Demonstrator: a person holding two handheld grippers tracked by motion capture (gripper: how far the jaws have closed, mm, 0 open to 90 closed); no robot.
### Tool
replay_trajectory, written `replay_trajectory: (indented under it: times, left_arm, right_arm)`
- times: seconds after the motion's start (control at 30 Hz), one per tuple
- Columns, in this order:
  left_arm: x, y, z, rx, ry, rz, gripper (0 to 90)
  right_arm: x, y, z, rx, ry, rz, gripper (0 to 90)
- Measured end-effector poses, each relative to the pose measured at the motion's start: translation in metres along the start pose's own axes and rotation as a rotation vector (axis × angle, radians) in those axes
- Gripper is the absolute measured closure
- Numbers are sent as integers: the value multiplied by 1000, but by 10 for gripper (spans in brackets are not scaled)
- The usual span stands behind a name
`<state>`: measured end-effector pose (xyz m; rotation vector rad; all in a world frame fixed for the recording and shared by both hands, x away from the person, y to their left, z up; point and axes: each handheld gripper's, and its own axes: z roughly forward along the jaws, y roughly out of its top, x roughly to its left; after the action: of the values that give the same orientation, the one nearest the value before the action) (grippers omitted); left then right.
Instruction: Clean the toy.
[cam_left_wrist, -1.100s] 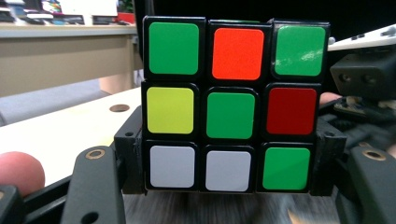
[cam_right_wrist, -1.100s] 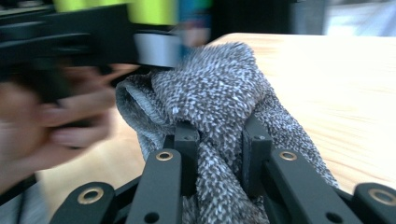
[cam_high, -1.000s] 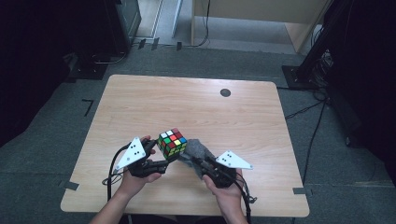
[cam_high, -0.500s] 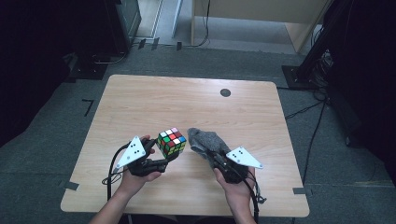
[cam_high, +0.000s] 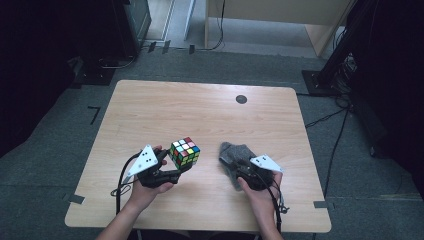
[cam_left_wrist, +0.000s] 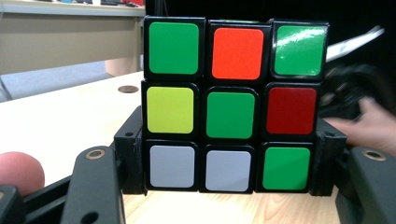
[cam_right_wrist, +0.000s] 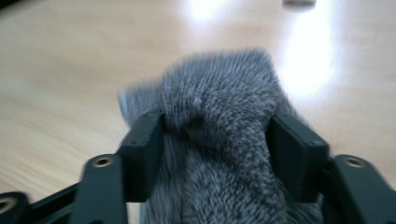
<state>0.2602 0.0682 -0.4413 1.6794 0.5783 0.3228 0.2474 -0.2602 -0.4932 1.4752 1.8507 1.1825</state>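
From the high view, a person's forearms come in from the bottom edge over a light wooden table (cam_high: 150, 107). The left gripper (cam_high: 176, 172) holds a puzzle cube (cam_high: 184, 152) clear of the tabletop, tilted so one corner points up. The right gripper (cam_high: 241, 172) sits at the near end of a grey fuzzy cloth (cam_high: 235, 154) that lies rumpled on the wood, well apart from the cube. A small dark round disc (cam_high: 241, 99) lies flat in the far part of the table, away from both hands. Cables trail from each gripper toward the near edge. Grey floor surrounds the table, with dark stands (cam_high: 330, 75) at the far right and a pale cabinet (cam_high: 270, 20) behind.

In the left gripper view, the cube (cam_left_wrist: 233, 105) stands between the two black jaws, which press on its lower row from both sides, so this gripper is clamped on it. The face toward the camera shows green, orange, yellow, red and white squares. It blocks most of what lies beyond; the disc (cam_left_wrist: 127, 88) shows past its left edge, and the blurred right hand (cam_left_wrist: 369, 128) past its right.

In the right gripper view, the cloth (cam_right_wrist: 219, 116) bulges up between the jaws and spreads beyond them onto the wood. The jaws have just been opening; they now stand apart at either side of the fabric, touching its pile without squeezing it. The picture is blurred.
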Motion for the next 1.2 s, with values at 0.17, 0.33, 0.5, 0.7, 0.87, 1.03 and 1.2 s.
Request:
replay_trajectory:
  times: [0.17, 0.33, 0.5, 0.7, 0.87, 1.03, 1.2]
  left_arm:
    - [-8, -8, 8, 33, 42, 65, 341]
    - [-19, -15, 16, 54, 55, 103, 341]
    - [-32, -20, 24, 66, 50, 158, 341]
    - [-51, -24, 31, 75, 33, 245, 341]
    - [-55, -25, 33, 90, 28, 248, 335]
    - [-59, -23, 35, 91, 60, 253, 283]
    - [-63, -21, 36, 117, 76, 275, 284]
  right_arm:
    - [25, 23, -24, -129, 113, 33, 324]
    - [62, 43, -46, -192, 310, 54, 243]
    - [84, 44, -46, -140, 417, 93, 184]
    - [90, 38, -37, -86, 408, 117, 213]
    - [93, 35, -41, -101, 378, 108, 343]
    - [102, 33, -42, -93, 310, 56, 346]
    - [108, 29, -39, -71, 301, 41, 346]
